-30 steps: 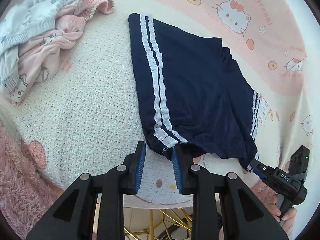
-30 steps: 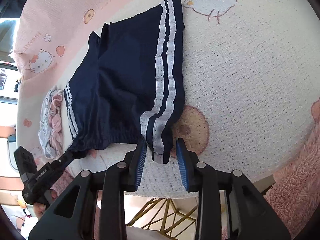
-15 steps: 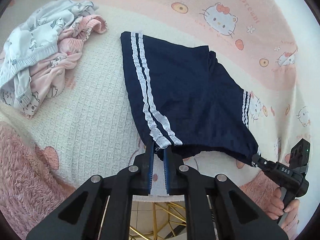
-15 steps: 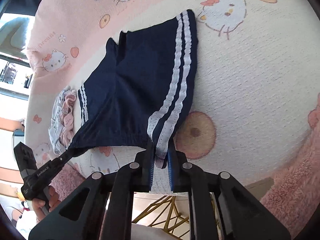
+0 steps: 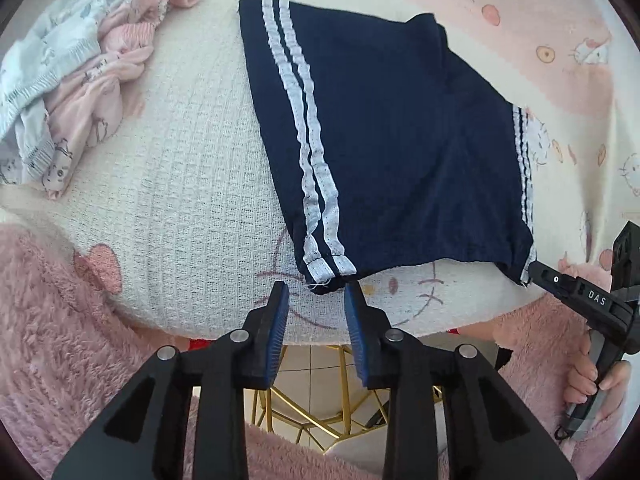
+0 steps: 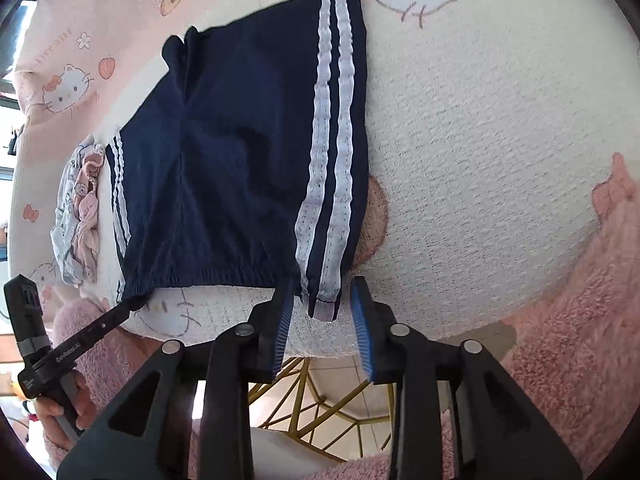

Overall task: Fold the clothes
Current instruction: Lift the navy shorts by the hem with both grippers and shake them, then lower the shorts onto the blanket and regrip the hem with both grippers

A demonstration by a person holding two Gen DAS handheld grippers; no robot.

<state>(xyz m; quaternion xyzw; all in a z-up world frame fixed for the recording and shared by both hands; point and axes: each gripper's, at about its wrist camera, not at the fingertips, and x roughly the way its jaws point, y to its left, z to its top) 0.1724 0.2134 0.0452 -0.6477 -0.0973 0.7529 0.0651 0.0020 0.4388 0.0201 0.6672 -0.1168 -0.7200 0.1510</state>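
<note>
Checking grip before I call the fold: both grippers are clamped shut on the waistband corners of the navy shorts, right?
Not clamped. Both wrist views show the left gripper and right gripper open, blue pads either side of the navy shorts' waistband corners.

The gold frame (image 5: 304,408) under the blanket (image 5: 192,184) shows only in slivers behind and between the left fingers (image 5: 276,332) — its shape cannot be made out. Far left of those fingers, the pile of pale clothes (image 5: 68,80) is cut off by the picture's edge. Off to their right, the right gripper (image 5: 534,270) meets the shorts (image 5: 384,128) at a tip too small to read — perhaps apart. Beyond the right fingers (image 6: 364,332), the window (image 6: 8,92) at the left rim is blurred.
</note>
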